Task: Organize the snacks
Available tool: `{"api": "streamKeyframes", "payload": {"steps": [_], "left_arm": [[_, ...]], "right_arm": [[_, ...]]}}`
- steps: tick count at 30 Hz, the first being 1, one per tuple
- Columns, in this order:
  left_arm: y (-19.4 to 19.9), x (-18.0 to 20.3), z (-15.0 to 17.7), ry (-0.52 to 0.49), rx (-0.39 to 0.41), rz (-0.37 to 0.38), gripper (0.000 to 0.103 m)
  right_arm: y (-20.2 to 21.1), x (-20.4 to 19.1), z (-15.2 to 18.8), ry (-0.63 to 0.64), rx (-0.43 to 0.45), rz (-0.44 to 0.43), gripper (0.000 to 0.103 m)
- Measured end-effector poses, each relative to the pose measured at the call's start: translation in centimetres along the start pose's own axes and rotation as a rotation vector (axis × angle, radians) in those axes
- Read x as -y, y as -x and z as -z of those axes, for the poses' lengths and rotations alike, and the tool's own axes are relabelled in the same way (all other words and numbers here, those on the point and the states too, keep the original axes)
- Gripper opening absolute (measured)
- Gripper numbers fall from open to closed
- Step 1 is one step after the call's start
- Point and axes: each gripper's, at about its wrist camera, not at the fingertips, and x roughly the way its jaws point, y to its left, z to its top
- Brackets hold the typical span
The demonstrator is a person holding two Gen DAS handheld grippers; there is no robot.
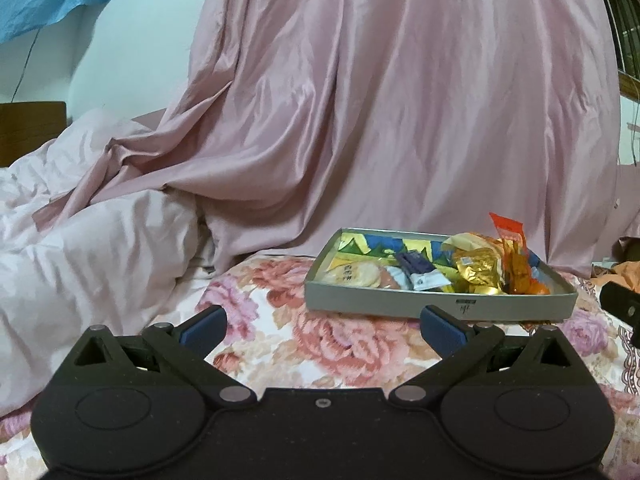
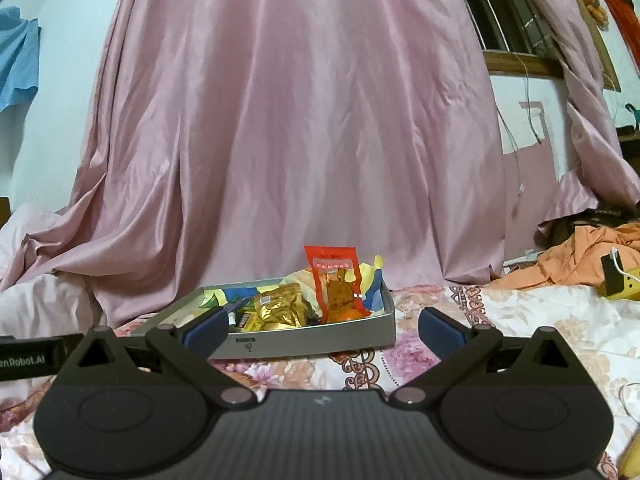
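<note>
A shallow grey box lies on the floral bedspread and holds several wrapped snacks. Among them are a gold foil packet, a red-orange pouch standing upright, a pale round biscuit pack and a dark purple bar. My left gripper is open with nothing between its blue pads, just short of the box's near wall and to its left. My right gripper is also open and empty, with the box's near wall showing between its fingers.
A pink satin curtain hangs right behind the box. A rumpled pale duvet is heaped at the left. Orange clothing and a yellow object lie at the right. A window frame is at the upper right.
</note>
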Motion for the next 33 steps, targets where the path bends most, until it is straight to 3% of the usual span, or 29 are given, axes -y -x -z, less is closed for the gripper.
{"api": "streamKeyframes", "payload": {"steps": [12, 27, 33], "left_arm": [[2.9, -2.1, 1.7, -0.011, 0.009, 0.016, 0.102], [5.8, -4.5, 3.4, 0.007, -0.003, 0.022, 0.102], [5.3, -5.4, 4.3, 0.020, -0.072, 0.045, 0.102]], "right_arm": [[2.9, -1.3, 1.1, 0.008, 0.005, 0.010, 0.103], [5.2, -2.5, 2.0, 0.024, -0.058, 0.006, 0.103], [5.7, -4.0, 2.7, 0.077, -0.089, -0.034, 0.103]]}}
